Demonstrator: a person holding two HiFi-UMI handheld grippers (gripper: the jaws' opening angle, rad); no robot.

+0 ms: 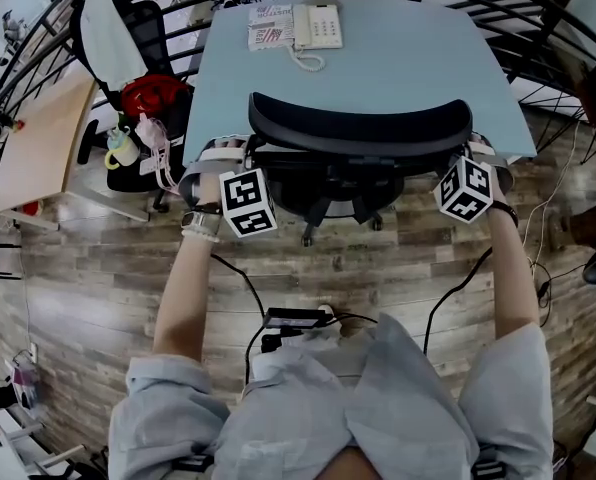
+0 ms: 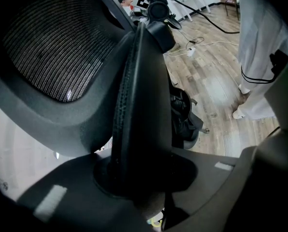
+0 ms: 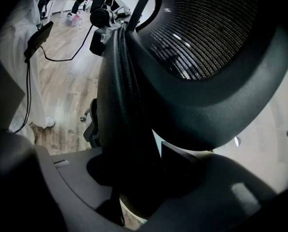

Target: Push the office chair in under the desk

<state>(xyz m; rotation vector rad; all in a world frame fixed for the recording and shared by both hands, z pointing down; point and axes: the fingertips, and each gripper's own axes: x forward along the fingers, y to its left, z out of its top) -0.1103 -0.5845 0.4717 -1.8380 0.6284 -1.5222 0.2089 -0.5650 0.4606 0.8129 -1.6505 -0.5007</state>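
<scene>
The black mesh office chair (image 1: 358, 128) stands with its seat under the light blue desk (image 1: 398, 58) and its backrest at the desk's near edge. My left gripper (image 1: 240, 153) grips the backrest's left side. In the left gripper view the padded edge (image 2: 134, 105) runs between the jaws of the left gripper (image 2: 144, 178), which close on it. My right gripper (image 1: 475, 153) is at the backrest's right side. There the edge (image 3: 120, 95) sits between the jaws of the right gripper (image 3: 134, 173), which also hold it. The chair's wheeled base (image 1: 338, 213) shows below the backrest.
A telephone (image 1: 316, 25) and papers (image 1: 270, 26) lie at the desk's far edge. Another chair with a red bag (image 1: 153, 96) stands to the left, beside a wooden table (image 1: 38, 138). Cables (image 1: 298, 318) lie on the wood floor. A person in white (image 2: 260, 47) stands nearby.
</scene>
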